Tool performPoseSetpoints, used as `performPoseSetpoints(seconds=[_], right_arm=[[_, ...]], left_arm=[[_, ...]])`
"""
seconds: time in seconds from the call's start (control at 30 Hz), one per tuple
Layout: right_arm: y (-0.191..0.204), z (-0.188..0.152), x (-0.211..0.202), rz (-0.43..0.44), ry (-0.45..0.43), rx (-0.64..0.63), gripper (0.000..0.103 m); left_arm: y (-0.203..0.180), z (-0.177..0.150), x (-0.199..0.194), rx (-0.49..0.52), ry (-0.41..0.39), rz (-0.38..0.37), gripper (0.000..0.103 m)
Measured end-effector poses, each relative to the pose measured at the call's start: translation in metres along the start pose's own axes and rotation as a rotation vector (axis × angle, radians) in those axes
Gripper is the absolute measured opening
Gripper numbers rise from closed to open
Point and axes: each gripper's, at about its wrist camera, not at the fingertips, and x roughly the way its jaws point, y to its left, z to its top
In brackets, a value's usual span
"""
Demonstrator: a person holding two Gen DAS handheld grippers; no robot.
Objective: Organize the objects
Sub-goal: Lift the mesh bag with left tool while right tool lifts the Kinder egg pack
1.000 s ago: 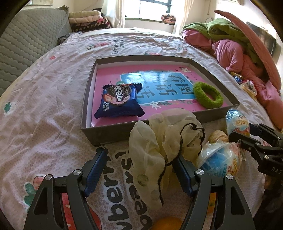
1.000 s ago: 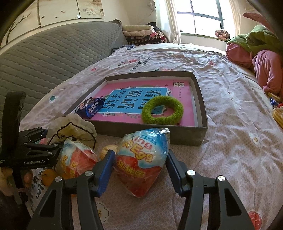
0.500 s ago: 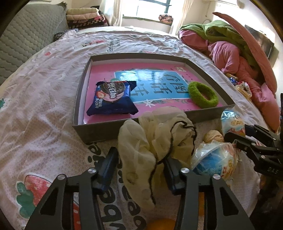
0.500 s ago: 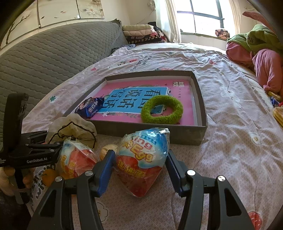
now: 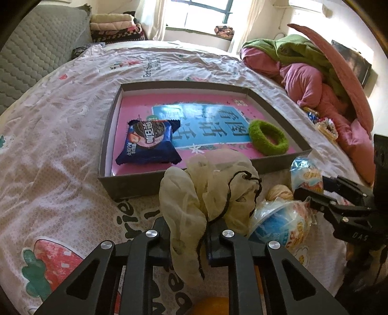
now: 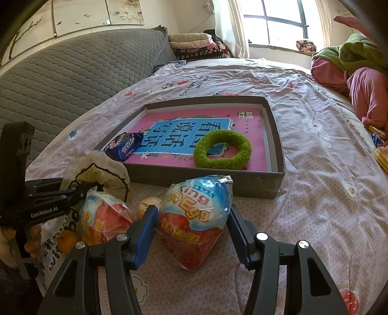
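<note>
Left wrist, claw [image 5: 188, 238] pinching mesh pouch [image 5: 208, 191], box rim [image 5: 135, 180] just beyond.

We see bright daylight from the window [image 6: 278, 23] at upper centre, glare there, and fisheye bending with dark corners.

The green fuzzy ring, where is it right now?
The green fuzzy ring lies inside the gray tray, toward its near right corner, on the pink book cover, apart from the blue cookie packet at the tray's left.

Grey quilted headboard [image 6: 72, 72], folded blankets [image 6: 191, 44]
</note>
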Motion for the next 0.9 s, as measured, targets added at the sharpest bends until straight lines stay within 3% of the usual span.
performPoseSetpoints(seconds=[0.9], right_arm=[[0.005, 0.003, -0.008, -0.030, -0.037, -0.033, 0.058]], left_arm=[[-0.006, 0.005, -0.024, 0.007, -0.075, 0.044, 0.018]])
